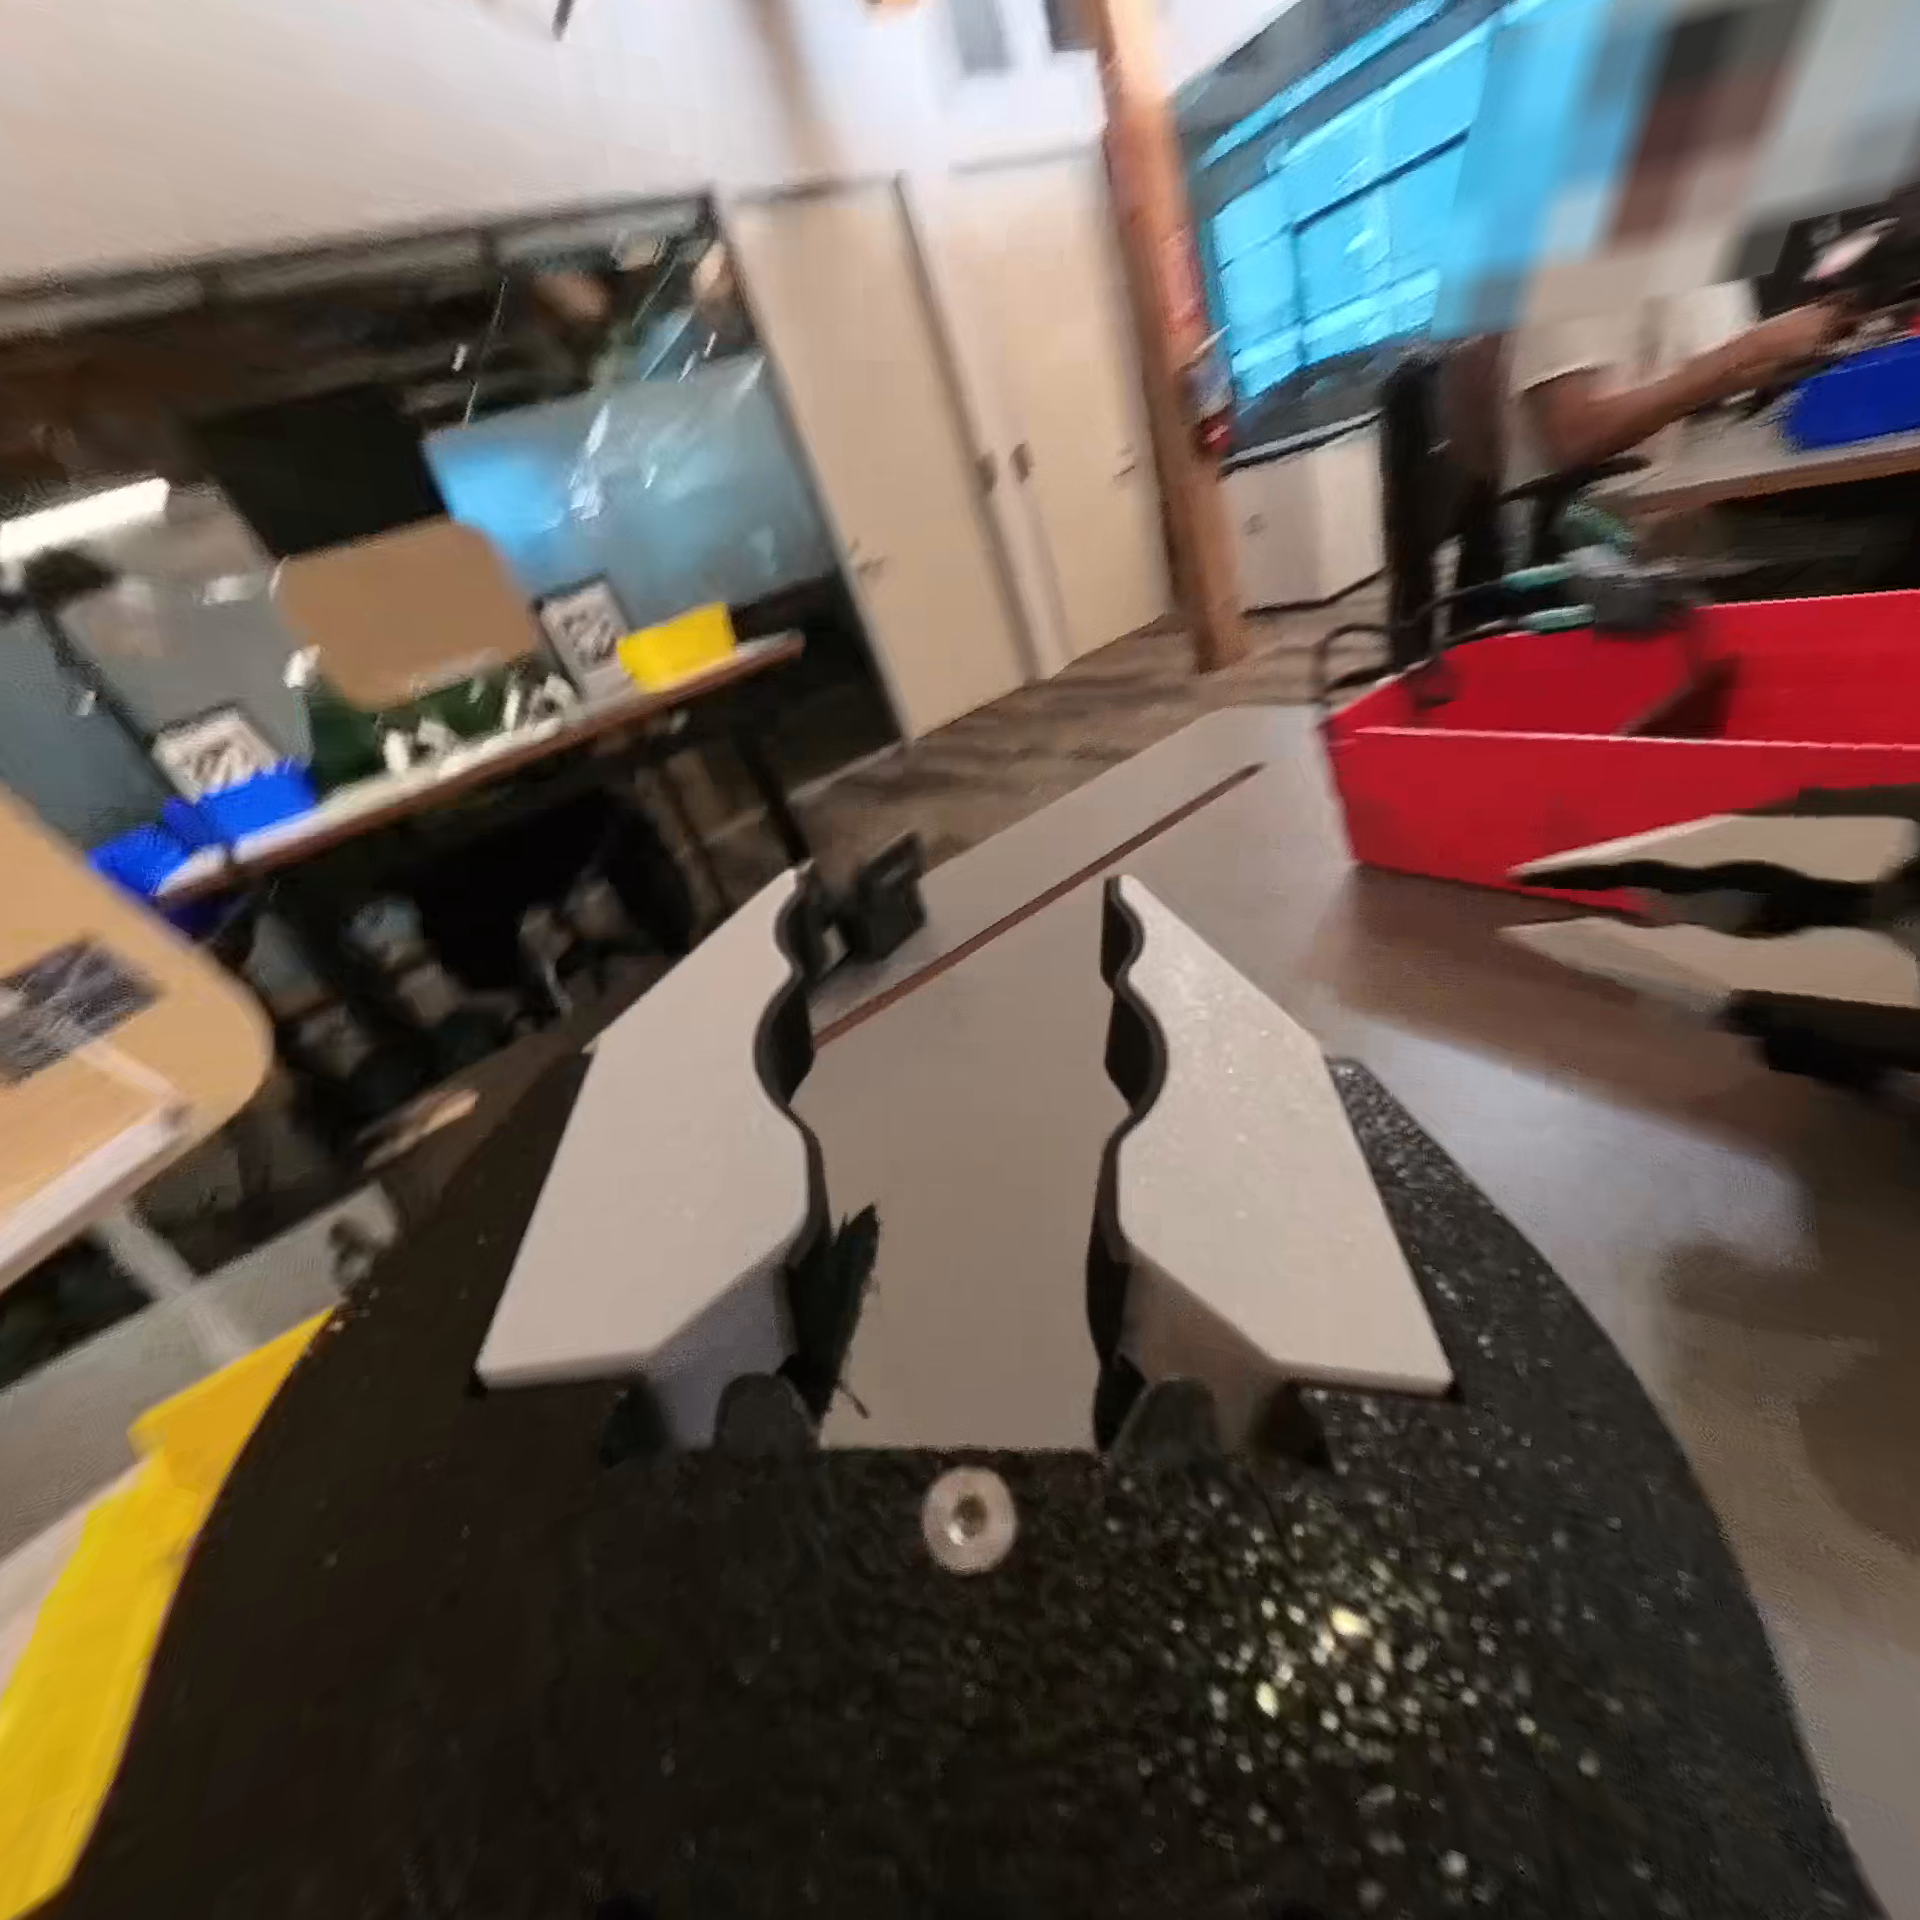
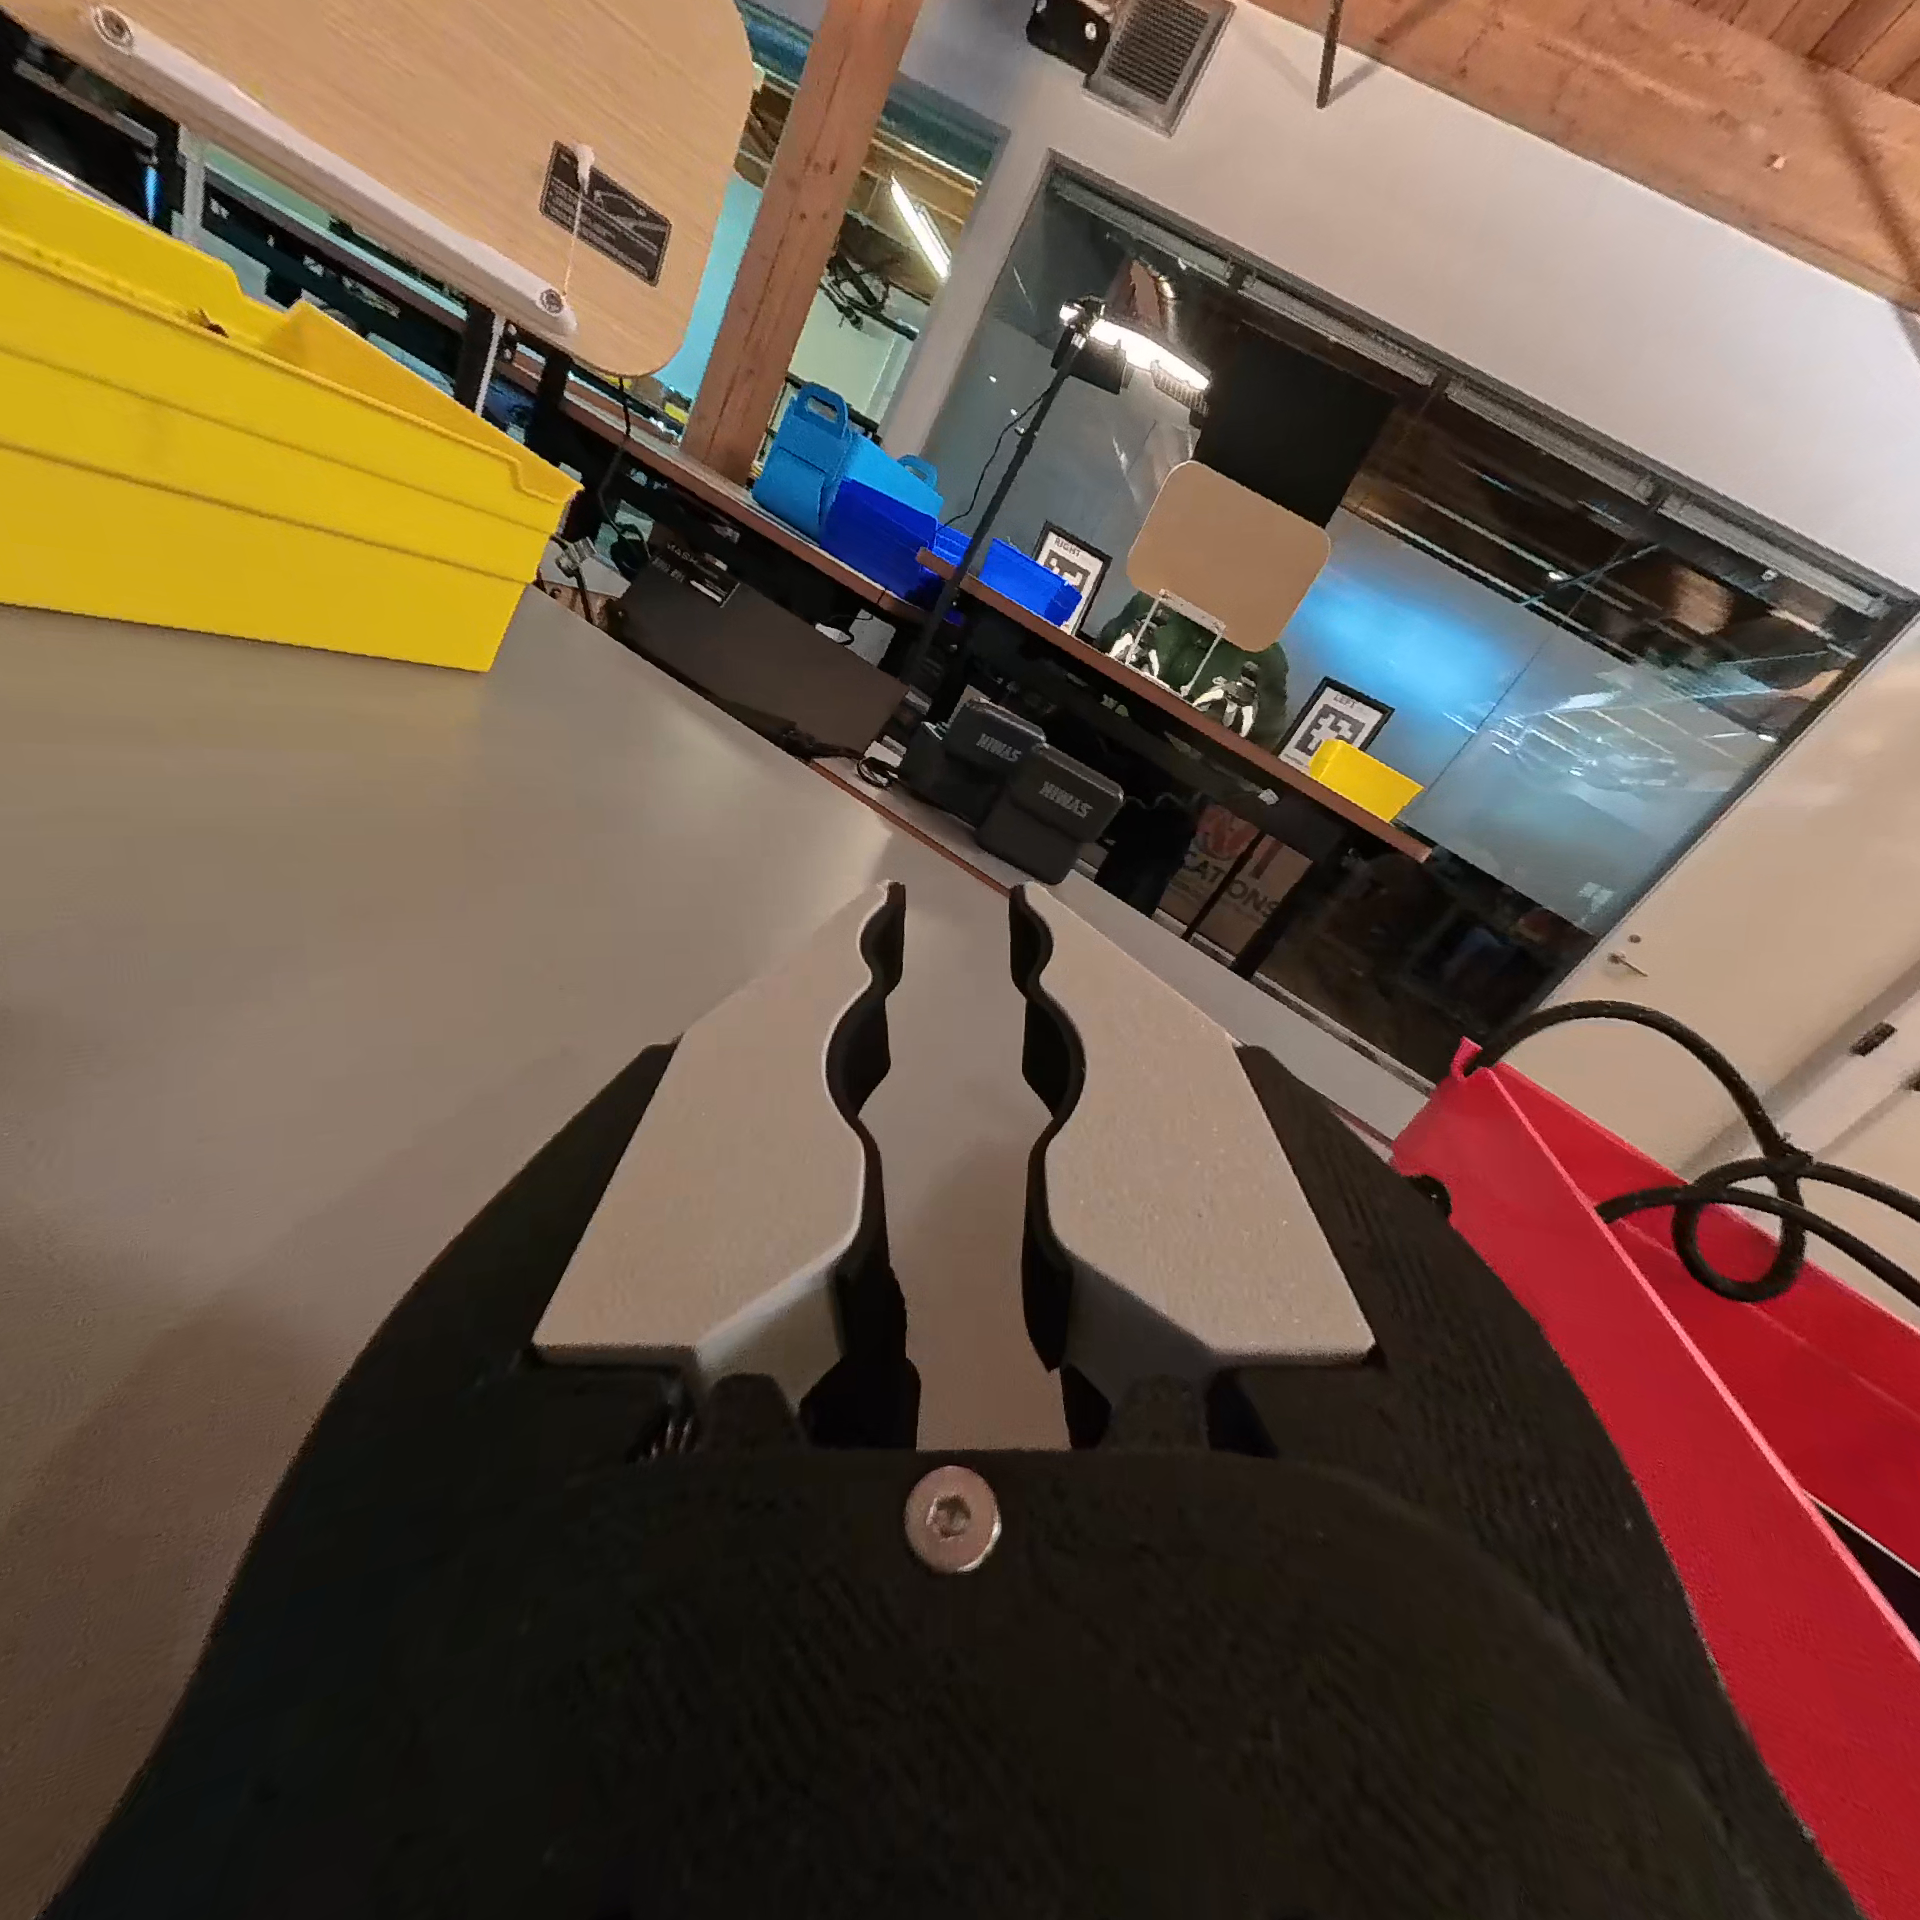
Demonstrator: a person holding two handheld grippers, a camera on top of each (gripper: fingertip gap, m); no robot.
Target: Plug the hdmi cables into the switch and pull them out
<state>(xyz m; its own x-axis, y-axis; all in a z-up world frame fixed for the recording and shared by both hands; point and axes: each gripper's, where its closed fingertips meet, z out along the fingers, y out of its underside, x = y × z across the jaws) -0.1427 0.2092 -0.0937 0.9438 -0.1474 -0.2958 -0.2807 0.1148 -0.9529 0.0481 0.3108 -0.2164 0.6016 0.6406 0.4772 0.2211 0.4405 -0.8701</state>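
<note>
With both tongs empty, the left gripper (image 1: 956,914) wide and the right gripper (image 2: 956,909) narrower, a black cable (image 2: 1704,1174) lies in the red bin (image 2: 1662,1351); no switch is identifiable. Best reach rightward, gripping near the plug.

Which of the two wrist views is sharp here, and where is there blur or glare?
Left wrist view: motion-smeared throughout, the red bin and background streaked, soft glare on the table; only the left gripper reads fairly crisp. Right wrist view: sharp, the right gripper, yellow bin and black cable clear; wide-angle bending at edges.
</note>
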